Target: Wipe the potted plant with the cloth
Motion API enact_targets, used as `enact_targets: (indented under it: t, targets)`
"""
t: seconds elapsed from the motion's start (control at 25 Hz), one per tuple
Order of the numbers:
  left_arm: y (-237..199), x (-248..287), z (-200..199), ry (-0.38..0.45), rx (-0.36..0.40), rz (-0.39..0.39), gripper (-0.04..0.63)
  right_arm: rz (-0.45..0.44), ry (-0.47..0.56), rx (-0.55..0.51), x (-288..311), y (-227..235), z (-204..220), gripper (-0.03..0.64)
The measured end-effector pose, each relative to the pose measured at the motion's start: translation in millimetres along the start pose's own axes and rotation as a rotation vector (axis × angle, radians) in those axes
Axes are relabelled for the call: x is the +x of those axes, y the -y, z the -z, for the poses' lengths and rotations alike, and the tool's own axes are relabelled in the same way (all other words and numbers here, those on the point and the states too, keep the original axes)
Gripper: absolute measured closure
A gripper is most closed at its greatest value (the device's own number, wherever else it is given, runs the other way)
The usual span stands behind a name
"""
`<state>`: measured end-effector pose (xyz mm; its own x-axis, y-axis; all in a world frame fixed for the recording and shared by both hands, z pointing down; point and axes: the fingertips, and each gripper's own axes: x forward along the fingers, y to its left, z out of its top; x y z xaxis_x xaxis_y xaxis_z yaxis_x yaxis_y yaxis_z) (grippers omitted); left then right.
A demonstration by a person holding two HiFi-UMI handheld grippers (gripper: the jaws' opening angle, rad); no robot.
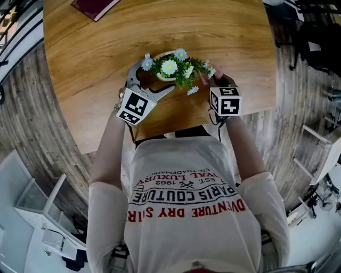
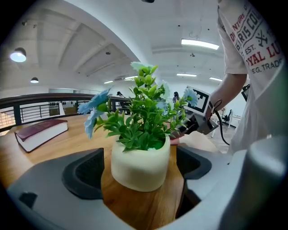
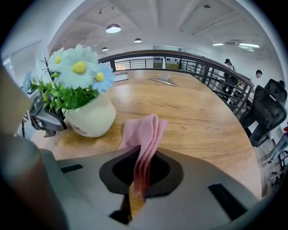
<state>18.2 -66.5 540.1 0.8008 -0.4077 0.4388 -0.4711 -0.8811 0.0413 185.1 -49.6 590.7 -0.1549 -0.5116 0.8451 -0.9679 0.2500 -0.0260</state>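
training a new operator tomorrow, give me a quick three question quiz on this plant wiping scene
1. True or false: the left gripper is clamped shut on the round cream plant pot.
2. What does the right gripper hold? A) a folded pink cloth B) a blue sponge C) nothing
3. In the head view, what lies at the far edge of the light wooden table?
Key: 1 false, its open jaws flank the pot without touching; 2 A; 3 a dark red book.

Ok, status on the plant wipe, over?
Left gripper open, pot between jaws, untouched. Right gripper shut on pink cloth. Nothing between cloth and pot.
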Motion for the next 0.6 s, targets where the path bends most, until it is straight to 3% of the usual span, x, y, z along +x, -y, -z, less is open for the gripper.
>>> enact_targets:
  t: [0.12,0.36,0.6]
  targets:
    - [1.7,11.4,-4.9,0.014,-0.007,0.031,0.103,-0.018,-0.006,0.014,5.7,8.1,-5.6,0.581]
    - [0.6,26.9,-4.9,-0.024,0.051,0.084,0.101,-0.043,-0.008,0.008,15.7,13.0,-16.6,0.581]
    - [1.8,31.0,-6.1,0.002,0.076,0.122,0.101,-0.069,-0.01,0.054,22.5,11.0,-23.1,0.581]
